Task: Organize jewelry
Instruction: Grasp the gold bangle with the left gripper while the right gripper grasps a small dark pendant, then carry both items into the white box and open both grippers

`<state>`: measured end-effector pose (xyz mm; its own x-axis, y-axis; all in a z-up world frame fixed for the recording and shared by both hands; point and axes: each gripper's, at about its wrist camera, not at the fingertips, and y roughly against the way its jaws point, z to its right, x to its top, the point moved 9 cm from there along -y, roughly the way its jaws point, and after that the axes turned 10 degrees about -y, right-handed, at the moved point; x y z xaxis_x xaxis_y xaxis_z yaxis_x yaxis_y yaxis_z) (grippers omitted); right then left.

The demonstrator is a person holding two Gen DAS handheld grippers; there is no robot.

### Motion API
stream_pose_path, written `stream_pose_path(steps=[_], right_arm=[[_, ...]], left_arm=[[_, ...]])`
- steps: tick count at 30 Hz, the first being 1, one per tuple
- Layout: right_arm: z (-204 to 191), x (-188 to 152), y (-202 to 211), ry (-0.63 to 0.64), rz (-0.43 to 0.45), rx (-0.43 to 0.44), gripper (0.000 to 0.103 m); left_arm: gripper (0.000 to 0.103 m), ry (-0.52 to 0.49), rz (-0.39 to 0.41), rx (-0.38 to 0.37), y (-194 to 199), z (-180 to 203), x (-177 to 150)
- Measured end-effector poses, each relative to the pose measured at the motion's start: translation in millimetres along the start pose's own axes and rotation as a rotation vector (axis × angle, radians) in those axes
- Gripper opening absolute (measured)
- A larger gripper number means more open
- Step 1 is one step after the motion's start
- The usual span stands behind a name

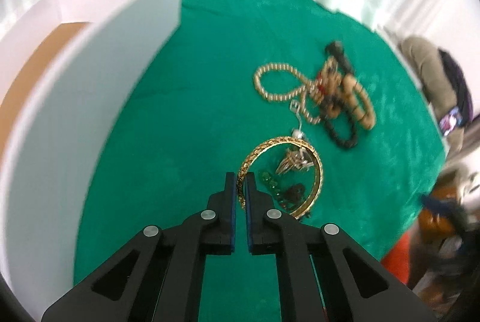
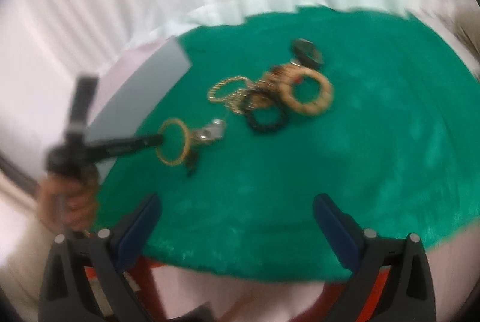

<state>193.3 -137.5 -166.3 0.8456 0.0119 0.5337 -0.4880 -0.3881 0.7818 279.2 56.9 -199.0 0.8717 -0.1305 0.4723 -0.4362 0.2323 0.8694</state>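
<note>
Left wrist: claw [image 1: 239, 185] pinches patterned gold bangle [image 1: 312, 160] rim

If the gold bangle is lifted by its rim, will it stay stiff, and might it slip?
The gold bangle probably stays rigid: it keeps a round hoop shape while the left claw pinches its rim. Its shiny metal surface may slip or swing between the narrow pads. It looks thin, so likely light.
</note>
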Motion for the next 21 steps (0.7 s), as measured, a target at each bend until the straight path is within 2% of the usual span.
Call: stream_pose_path(steps=[1, 2, 6, 9, 10, 11, 12, 13, 18, 21], right_arm=[[-6.5, -1.5, -10.2, 0.036, -0.019, 0.0, 0.081], [-14.2, -5.6, -25.1, 0.074, -0.054, 0.004, 0.079], [-42.0, -5.8, -74.3, 0.13, -0.142, 0.057, 0.077], [-55.0, 1.9, -105.3, 0.153, -0.157, 0.021, 0.072], [-58.3, 2.4, -109.8, 0.159, -0.156, 0.013, 0.065], [-62.4, 4.2, -116.9, 0.164, -0.154, 0.008, 0.049], [-66.2, 6.9, -119.1, 0.172, -0.14, 0.008, 0.037], [-68.0, 8.0, -119.2, 0.171, -0.141, 0.011, 0.009], [-72.8, 31.7, -82.3, 0.083, -0.127, 0.1, 0.009], [-88.9, 49.6, -56.6, 0.107, -0.123, 0.13, 0.009]], left_arm=[[0.003, 0.006, 0.01, 0.01, 7.9, -2.4, -0.7], [0.003, 0.013, 0.019, 0.016, 15.4, -4.4, -1.2], [0.003, 0.045, 0.04, 0.027, 40.7, -10.1, -5.7], [0.003, 0.054, 0.049, 0.07, 54.8, -13.6, -8.9], [0.003, 0.057, 0.05, 0.079, 59.4, -14.3, -10.5], [0.003, 0.06, 0.049, 0.089, 62.0, -15.6, -11.6], [0.003, 0.063, 0.049, 0.105, 66.1, -18.0, -13.1], [0.003, 0.063, 0.051, 0.117, 70.3, -20.2, -15.0], [0.003, 0.079, 0.086, 0.166, 103.3, -34.5, -19.8], [0.003, 0.102, 0.125, 0.175, 129.6, -44.4, -17.6]])
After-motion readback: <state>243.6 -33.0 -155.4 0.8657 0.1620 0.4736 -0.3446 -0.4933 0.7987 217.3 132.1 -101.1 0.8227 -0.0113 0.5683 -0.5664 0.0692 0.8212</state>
